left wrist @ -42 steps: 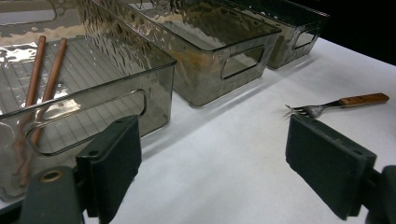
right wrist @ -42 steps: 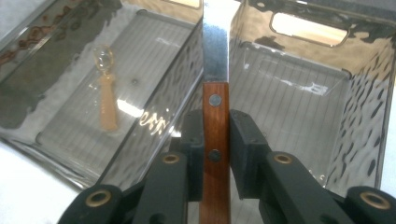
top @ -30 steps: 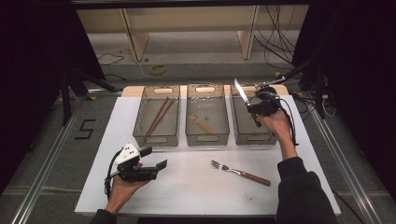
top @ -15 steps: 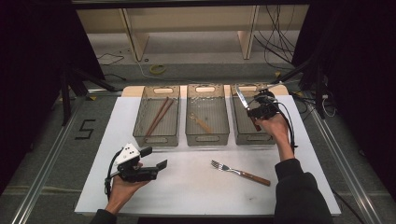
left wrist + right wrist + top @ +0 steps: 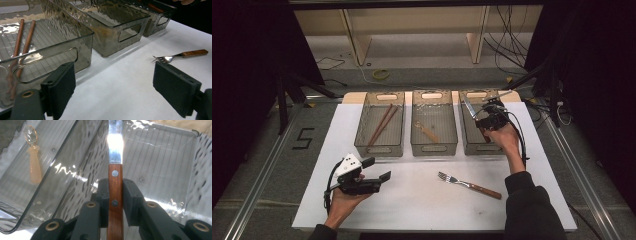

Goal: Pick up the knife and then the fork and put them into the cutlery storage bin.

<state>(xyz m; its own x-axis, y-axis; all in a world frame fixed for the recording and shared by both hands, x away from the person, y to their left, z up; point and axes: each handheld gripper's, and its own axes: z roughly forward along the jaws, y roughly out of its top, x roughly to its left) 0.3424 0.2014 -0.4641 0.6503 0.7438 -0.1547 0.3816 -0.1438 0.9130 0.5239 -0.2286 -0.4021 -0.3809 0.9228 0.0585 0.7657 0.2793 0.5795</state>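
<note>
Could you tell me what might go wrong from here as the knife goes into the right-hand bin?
1. The right gripper clamps the knife only on its narrow wooden handle, so the blade might pivot or slip.
2. The blade hangs over the right bin close to its left wall; it could catch the rim and nudge the bin.
3. The fork lies near the person's right forearm and could be brushed aside.

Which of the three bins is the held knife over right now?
The right-hand bin. The right gripper holds the knife above it; the chopsticks lie in the left one.
</note>
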